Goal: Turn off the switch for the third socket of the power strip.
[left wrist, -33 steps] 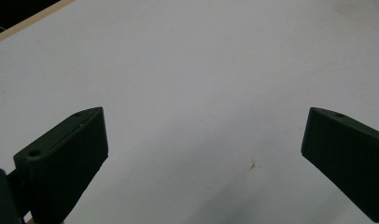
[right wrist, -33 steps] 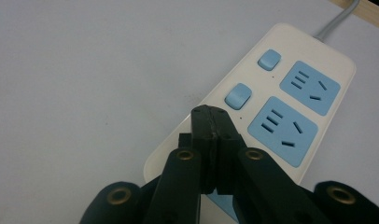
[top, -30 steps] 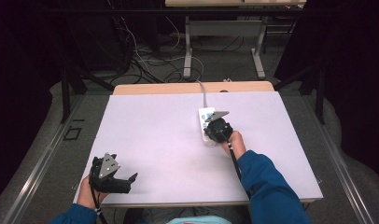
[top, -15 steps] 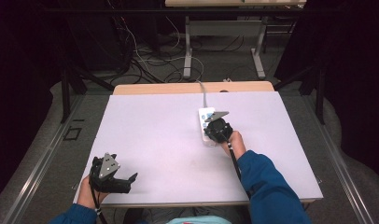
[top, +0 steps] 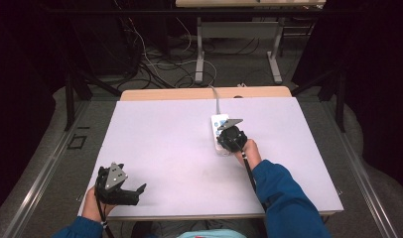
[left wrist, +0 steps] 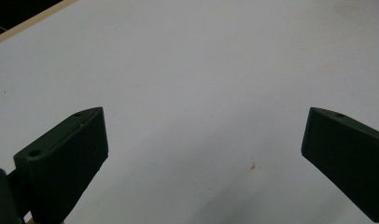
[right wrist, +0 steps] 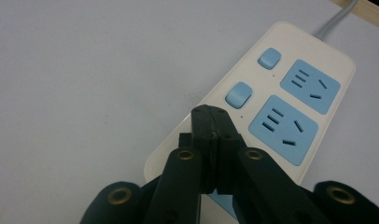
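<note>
A white table with a pale wooden strip along its far edge takes up the middle of the high view, standing on a grey floor strewn with cables beyond it. A person's blue sleeve reaches in from the near right.

A cream power strip lies flat on the table, right of centre and toward the far side. Its long axis runs near to far, and its grey cable leaves the far end and goes off over the far edge. In the right gripper view the strip shows rounded corners, two light-blue socket faces with dark slots, and beside each a small light-blue switch.

The right gripper sits directly over the near end of the strip; in its own view the jaws are pressed together with nothing between them, their tips just above the strip near the closer switch.

The left gripper rests at the near left corner of the table, well apart from the strip. Its own view shows the jaws spread wide over bare tabletop.
</note>
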Available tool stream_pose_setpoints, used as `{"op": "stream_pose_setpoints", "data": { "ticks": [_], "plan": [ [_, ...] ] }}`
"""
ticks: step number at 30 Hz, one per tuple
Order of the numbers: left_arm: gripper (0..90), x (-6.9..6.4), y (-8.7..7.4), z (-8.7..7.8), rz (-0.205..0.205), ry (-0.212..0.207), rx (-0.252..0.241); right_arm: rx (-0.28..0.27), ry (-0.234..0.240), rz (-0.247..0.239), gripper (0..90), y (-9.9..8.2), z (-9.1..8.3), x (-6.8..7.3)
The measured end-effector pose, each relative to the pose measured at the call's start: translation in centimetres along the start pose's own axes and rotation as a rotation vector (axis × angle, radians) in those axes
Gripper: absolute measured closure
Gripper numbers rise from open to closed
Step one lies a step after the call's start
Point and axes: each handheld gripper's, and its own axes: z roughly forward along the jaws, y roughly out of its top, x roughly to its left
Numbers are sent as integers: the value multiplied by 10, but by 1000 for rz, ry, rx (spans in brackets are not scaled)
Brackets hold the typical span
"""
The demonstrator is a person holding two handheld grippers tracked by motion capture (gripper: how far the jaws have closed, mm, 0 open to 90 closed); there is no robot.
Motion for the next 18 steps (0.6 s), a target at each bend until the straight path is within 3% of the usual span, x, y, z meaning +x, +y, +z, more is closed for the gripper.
{"op": "stream_pose_setpoints", "data": {
  "ticks": [18],
  "plan": [
    [5, 0, 0, 0, -1, 0, 0, -3, -7, -1, 900, 0, 0, 1]
  ]
}}
